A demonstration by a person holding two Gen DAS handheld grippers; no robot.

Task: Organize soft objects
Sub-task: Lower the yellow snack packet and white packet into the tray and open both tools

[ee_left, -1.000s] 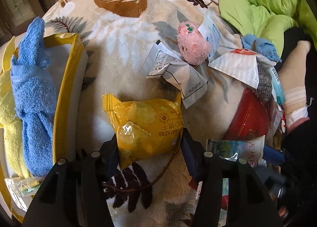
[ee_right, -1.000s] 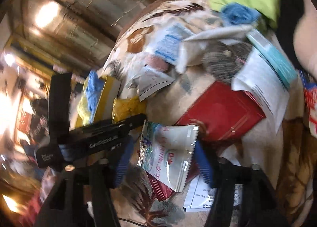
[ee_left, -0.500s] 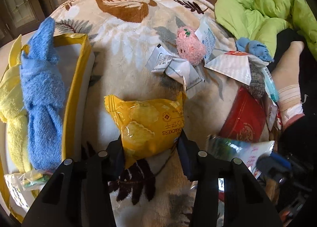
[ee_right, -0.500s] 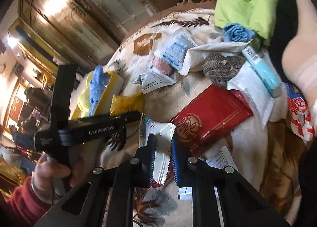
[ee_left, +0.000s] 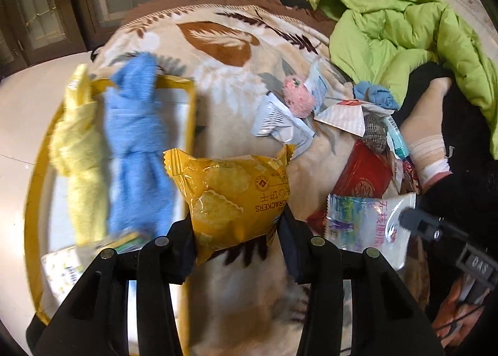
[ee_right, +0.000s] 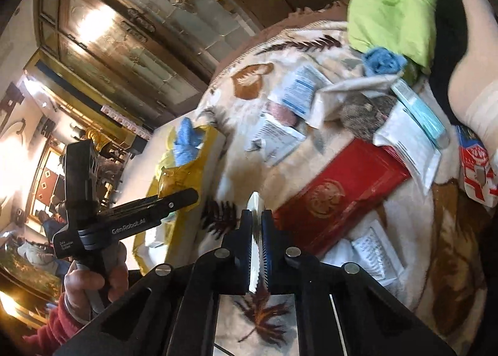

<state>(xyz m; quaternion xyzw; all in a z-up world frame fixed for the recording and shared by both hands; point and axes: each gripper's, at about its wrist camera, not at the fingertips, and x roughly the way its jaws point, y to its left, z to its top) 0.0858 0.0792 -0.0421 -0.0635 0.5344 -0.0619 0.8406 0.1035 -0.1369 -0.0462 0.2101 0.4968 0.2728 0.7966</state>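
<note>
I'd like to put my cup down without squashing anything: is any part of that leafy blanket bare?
Bare blanket shows at the far end, around the big brown leaf, between the yellow-rimmed bin and the pink plush. The right side is crowded: white packets, the red packet, a blue cloth, and the green jacket beyond.

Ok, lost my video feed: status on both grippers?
Left gripper shut on yellow cracker packet, lifted beside yellow-rimmed bin. Right gripper shut on white snack pouch. Nothing blocking.
</note>
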